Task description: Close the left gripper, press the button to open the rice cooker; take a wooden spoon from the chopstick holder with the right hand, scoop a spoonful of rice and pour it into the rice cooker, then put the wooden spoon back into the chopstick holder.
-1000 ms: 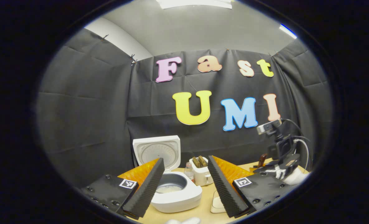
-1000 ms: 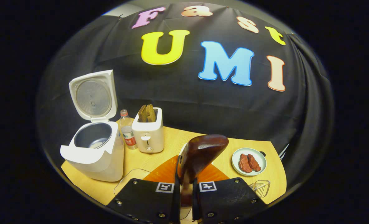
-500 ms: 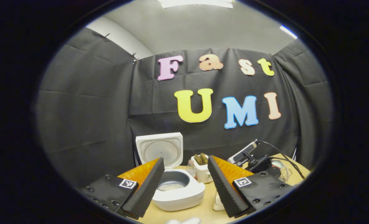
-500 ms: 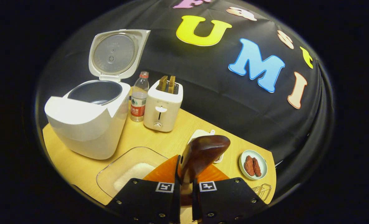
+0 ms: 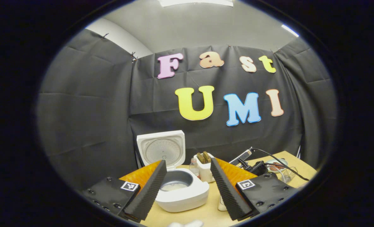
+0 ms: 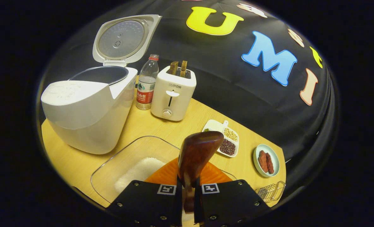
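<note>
Spoon in hand, over the rice dish.
My right gripper (image 6: 187,201) clamps the spoon (image 6: 199,151); I'd dip its bowl into the rice (image 6: 139,173), probably shallowly. Left gripper (image 5: 187,186) gapes before the open cooker (image 6: 86,107).

Two ceiling lights (image 5: 195,2) are shining from above in the left gripper view. The wooden table (image 6: 149,124) is looking bright and warm. Both views are bending strongly at the edges and staying quite sharp.
</note>
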`<state>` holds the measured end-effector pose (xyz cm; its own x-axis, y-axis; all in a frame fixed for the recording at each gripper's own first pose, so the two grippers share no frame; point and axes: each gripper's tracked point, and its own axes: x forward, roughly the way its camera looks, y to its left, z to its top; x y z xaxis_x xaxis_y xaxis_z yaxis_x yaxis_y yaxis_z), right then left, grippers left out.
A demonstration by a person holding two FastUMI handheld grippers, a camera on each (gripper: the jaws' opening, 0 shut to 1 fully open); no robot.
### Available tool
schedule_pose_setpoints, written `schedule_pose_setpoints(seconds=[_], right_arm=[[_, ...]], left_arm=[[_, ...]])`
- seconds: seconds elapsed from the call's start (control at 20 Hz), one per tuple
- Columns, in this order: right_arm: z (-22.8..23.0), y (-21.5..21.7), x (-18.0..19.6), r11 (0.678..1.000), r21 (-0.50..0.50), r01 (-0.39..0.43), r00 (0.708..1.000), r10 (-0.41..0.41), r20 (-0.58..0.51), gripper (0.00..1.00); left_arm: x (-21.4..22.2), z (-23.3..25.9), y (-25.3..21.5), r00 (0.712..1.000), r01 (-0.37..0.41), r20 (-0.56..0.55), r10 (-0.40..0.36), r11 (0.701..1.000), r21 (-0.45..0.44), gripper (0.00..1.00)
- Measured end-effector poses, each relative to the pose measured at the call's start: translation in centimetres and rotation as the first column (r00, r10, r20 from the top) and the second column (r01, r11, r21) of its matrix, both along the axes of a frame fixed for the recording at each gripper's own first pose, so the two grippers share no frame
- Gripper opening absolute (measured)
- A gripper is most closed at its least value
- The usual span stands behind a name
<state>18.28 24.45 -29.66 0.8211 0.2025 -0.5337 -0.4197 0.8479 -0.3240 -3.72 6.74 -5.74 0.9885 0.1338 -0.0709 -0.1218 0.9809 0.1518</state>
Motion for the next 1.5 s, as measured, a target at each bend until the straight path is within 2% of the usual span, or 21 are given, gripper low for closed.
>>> schedule_pose_setpoints(seconds=[0.15,0.35,0.45,0.55,0.65,0.75,0.95,1.2,1.35,1.5], right_arm=[[-0.6,1.4,-0.7,0.994,0.109,0.016,0.998,-0.009,-0.062,0.15],[-0.1,4.1,-1.4,0.959,0.280,0.040,0.991,-0.001,-0.135,0.15],[0.5,5.4,-1.9,0.924,0.378,0.059,0.983,0.011,-0.181,0.15],[0.7,6.4,-2.1,0.873,0.476,0.102,0.972,0.015,-0.235,0.15],[0.8,6.2,-1.8,0.835,0.534,0.133,0.965,0.014,-0.262,0.15],[0.8,5.6,-1.5,0.773,0.607,0.184,0.953,0.011,-0.303,0.15],[0.9,3.9,-0.9,0.613,0.730,0.303,0.921,0.008,-0.390,0.15],[2.6,1.9,-0.5,0.449,0.818,0.360,0.906,0.040,-0.421,0.15],[3.7,-0.2,0.2,0.300,0.862,0.408,0.897,0.044,-0.440,0.15],[3.9,-2.3,0.4,0.173,0.875,0.452,0.883,0.050,-0.466,0.15]], left_arm=[[0.1,0.3,0.4,1.000,0.000,-0.001,0.000,1.000,0.005,0.95],[0.2,0.3,0.7,1.000,0.006,-0.007,-0.006,1.000,0.025,0.95],[0.1,0.2,0.9,1.000,0.006,-0.011,-0.005,1.000,0.023,0.95],[0.1,0.2,1.0,1.000,0.004,-0.016,-0.004,1.000,0.021,0.95],[0.0,0.3,1.2,1.000,0.002,-0.015,-0.002,1.000,0.023,0.95],[-0.1,0.4,1.4,1.000,-0.001,-0.013,0.001,1.000,0.026,0.95],[-0.3,0.0,1.5,1.000,-0.008,-0.024,0.009,1.000,0.016,0.95],[-0.2,-0.6,2.7,0.998,-0.036,-0.041,0.037,0.999,0.020,0.99],[-0.2,0.0,3.5,0.997,-0.060,-0.039,0.061,0.998,0.030,0.98],[-0.2,0.9,3.8,0.997,-0.071,-0.026,0.072,0.997,0.035,0.96]])
